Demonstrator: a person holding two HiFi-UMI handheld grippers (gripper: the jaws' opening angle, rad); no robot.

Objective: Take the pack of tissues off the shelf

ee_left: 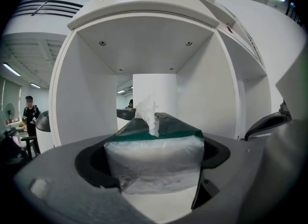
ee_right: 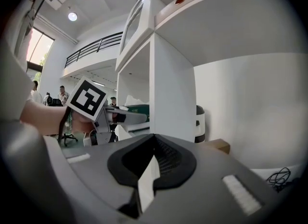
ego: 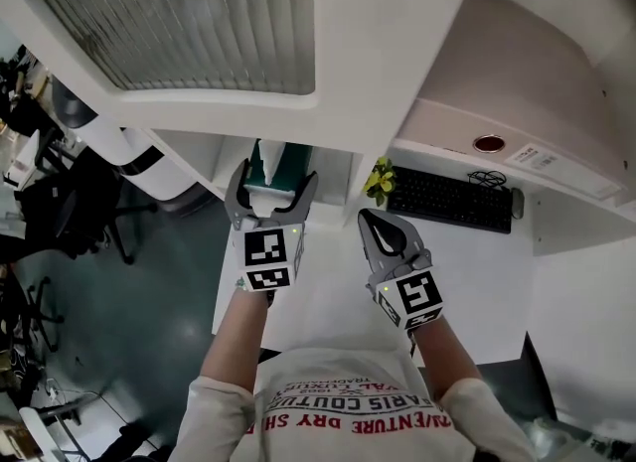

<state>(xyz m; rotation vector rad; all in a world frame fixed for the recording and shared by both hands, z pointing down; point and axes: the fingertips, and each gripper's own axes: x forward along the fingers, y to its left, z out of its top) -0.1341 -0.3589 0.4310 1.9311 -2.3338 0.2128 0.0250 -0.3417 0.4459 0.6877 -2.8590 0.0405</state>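
**Q:** What is the person wearing?
**A:** A white short-sleeved T-shirt (ego: 348,402) with red and dark lettering across the chest.

**Q:** And the tools?
**A:** The left gripper (ego: 276,178) and right gripper (ego: 370,220) are grey with curved, black-lined jaws. Each carries a white cube (ego: 268,259) printed with black square markers.

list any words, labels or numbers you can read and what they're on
"ARIS COUTU": shirt, upside down, both ends cut off.
"VENTURE DRY SH": same shirt, red line, partly cut off.
Small line beside those on the shirt: too blurred to read.
White label on the ledge above the keyboard: too small.
Keyboard keys: too small.
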